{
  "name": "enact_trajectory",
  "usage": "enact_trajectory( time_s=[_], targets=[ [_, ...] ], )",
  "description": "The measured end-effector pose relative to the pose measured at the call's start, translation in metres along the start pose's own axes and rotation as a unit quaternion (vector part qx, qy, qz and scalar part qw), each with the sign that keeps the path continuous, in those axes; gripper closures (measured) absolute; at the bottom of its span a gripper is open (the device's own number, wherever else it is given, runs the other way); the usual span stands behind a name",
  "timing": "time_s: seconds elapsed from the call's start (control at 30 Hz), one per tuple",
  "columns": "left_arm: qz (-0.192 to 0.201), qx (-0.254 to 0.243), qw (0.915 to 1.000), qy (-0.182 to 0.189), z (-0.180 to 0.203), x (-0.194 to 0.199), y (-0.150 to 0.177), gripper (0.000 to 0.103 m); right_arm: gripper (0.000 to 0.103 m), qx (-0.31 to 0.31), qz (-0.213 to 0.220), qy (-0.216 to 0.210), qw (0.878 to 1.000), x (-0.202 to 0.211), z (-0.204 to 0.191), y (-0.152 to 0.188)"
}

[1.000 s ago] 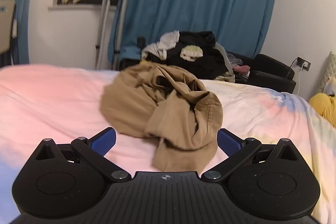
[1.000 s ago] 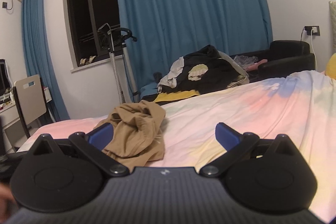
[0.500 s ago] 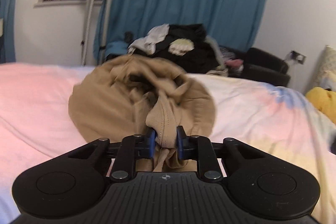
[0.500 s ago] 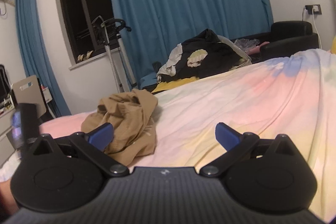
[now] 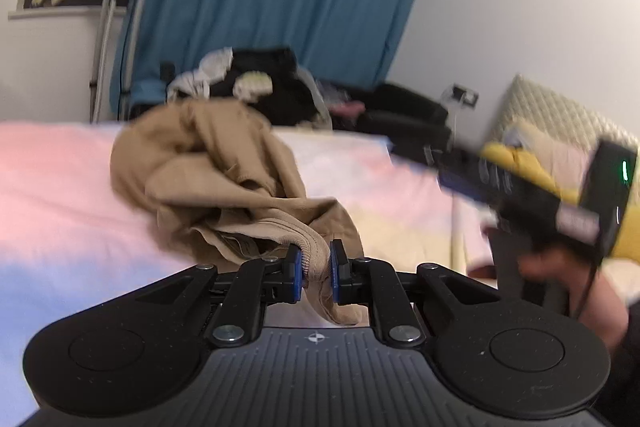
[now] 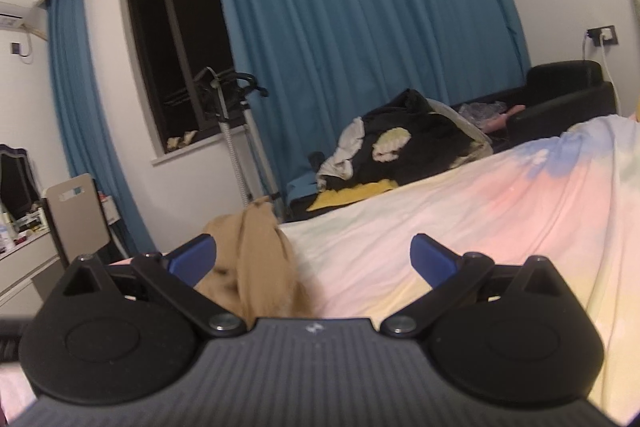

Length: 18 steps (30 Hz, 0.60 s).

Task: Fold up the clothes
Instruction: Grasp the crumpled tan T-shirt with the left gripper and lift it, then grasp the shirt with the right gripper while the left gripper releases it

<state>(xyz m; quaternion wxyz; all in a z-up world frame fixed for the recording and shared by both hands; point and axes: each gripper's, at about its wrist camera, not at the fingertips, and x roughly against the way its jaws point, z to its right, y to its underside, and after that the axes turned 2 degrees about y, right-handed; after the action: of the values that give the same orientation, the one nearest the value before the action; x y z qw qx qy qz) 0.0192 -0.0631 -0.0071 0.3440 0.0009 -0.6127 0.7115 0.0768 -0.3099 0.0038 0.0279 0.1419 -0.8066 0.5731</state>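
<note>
A crumpled tan garment (image 5: 208,167) lies on the pastel pink, yellow and blue bed sheet (image 5: 60,187). My left gripper (image 5: 316,263) has its blue pads pressed on a ribbed edge of that garment, with the jaws still closing, and the cloth stretches from the heap to the pads. In the right wrist view the same tan garment (image 6: 256,259) bunches up just ahead of my right gripper (image 6: 314,255), beside its left finger. That gripper is open and its pads touch nothing. A person's hand (image 5: 592,307) holds it at the blurred right edge of the left wrist view.
A pile of dark and white clothes (image 6: 400,147) sits beyond the bed's far edge, next to a black sofa (image 6: 560,95). A yellow cloth (image 5: 520,163) and a quilted pillow (image 5: 560,115) lie to the right. A chair (image 6: 76,215) and a metal stand (image 6: 240,131) are by the window.
My left gripper went from wide open to closed on the garment's ribbed edge and pulled it toward the camera. The garment now sits closer to my right gripper, which has come into the left view.
</note>
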Motion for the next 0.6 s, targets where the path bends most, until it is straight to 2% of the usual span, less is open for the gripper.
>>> enact_trajectory(
  time_s=[0.1,0.17,0.27,0.3,0.33,0.43,0.6],
  targets=[
    [-0.016,0.019,0.9997,-0.009,-0.005,-0.006,0.026,0.087,0.0,0.006,-0.016,-0.006,1.0,0.004,-0.006,0.003],
    [-0.03,0.021,0.9991,-0.021,-0.009,-0.011,0.031,0.086,0.0,0.007,-0.037,-0.014,0.999,0.005,-0.008,0.006],
    [-0.04,0.002,0.9977,-0.054,-0.01,-0.012,0.029,0.064,0.0,0.005,-0.082,-0.025,0.996,0.002,-0.012,0.012],
    [-0.042,0.004,0.9974,-0.058,-0.012,-0.01,0.029,0.044,0.0,0.006,-0.099,-0.03,0.995,-0.001,-0.015,0.014],
    [-0.041,0.006,0.9975,-0.057,-0.013,-0.007,0.028,0.035,0.0,0.009,-0.11,-0.032,0.993,-0.002,-0.018,0.016],
    [-0.028,0.016,0.9981,-0.053,-0.02,0.006,0.025,0.035,0.0,0.018,-0.139,-0.033,0.99,-0.005,-0.025,0.025],
    [-0.026,0.056,0.9926,-0.104,-0.039,0.021,0.024,0.035,0.003,0.019,-0.21,-0.05,0.976,-0.017,-0.035,0.046]
  ],
)
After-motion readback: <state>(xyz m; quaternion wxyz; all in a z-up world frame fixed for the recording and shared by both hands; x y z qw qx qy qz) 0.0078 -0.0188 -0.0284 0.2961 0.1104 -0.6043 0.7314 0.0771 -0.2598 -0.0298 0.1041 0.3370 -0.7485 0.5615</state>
